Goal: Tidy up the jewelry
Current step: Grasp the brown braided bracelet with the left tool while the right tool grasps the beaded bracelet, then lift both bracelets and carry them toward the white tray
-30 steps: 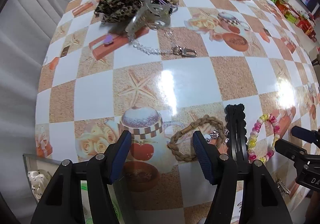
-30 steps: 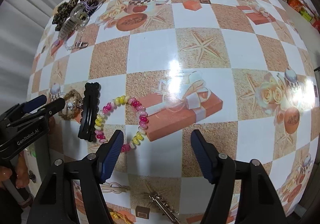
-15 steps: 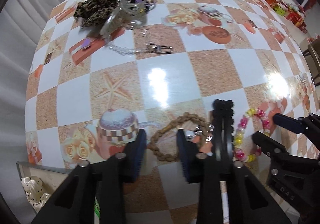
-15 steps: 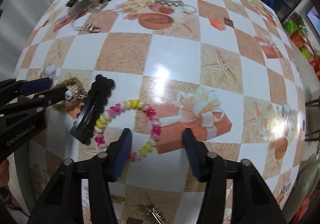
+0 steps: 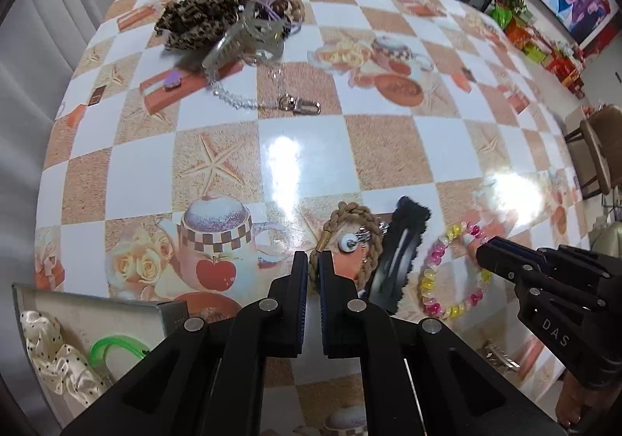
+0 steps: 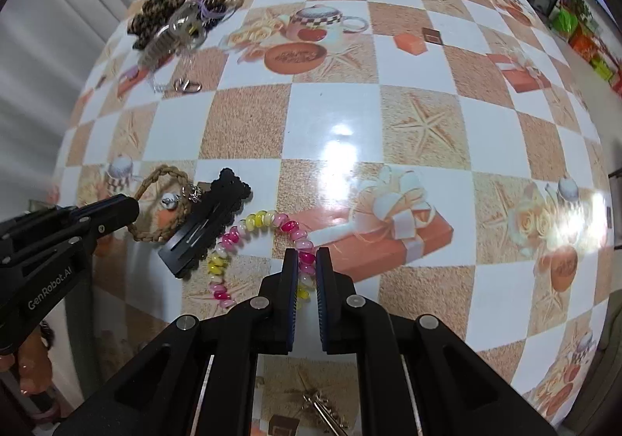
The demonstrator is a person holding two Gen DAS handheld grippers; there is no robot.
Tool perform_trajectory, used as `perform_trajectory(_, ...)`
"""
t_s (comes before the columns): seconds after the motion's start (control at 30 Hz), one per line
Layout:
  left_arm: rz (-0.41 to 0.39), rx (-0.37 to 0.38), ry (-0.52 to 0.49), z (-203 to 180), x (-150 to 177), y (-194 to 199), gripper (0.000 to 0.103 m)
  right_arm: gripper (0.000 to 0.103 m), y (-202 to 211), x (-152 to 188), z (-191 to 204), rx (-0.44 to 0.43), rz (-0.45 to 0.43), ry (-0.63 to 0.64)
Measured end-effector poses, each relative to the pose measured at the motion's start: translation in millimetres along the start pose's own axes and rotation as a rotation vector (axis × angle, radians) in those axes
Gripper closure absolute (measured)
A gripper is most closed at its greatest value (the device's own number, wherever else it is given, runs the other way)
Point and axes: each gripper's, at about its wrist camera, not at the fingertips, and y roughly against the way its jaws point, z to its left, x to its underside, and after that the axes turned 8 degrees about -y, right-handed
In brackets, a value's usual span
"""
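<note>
A tan braided bracelet (image 5: 352,226) with a silver charm lies on the patterned table; it also shows in the right wrist view (image 6: 155,203). My left gripper (image 5: 313,269) is shut on its near left edge. A pink and yellow beaded bracelet (image 6: 252,238) lies to its right, also visible in the left wrist view (image 5: 451,272). My right gripper (image 6: 307,265) is shut on its near right side. A black hair clip (image 5: 402,245) lies between the two bracelets.
A mirrored box (image 5: 77,323) at the near left holds a cream dotted scrunchie (image 5: 58,358) and a green ring. At the far left lie a leopard scrunchie (image 5: 202,12), a clear claw clip (image 5: 241,39) and a bead chain with a clasp (image 5: 272,102). Metal clips (image 6: 322,408) lie near the front edge.
Both grippers moved forward and down to the table and went from wide open to shut, the left on the braided bracelet, the right on the beaded bracelet.
</note>
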Motion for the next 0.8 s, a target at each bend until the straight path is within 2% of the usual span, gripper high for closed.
perform_trajectory(0.4,-0.070,0.042,0.026,4,7,44,0.092,0.094,27,4,-16,-0.056,-0.013,-0.061)
perform_trajectory(0.8,-0.108,0.040,0.100,15,31,84,0.092,0.094,58,5,-7,-0.081,-0.023,-0.066)
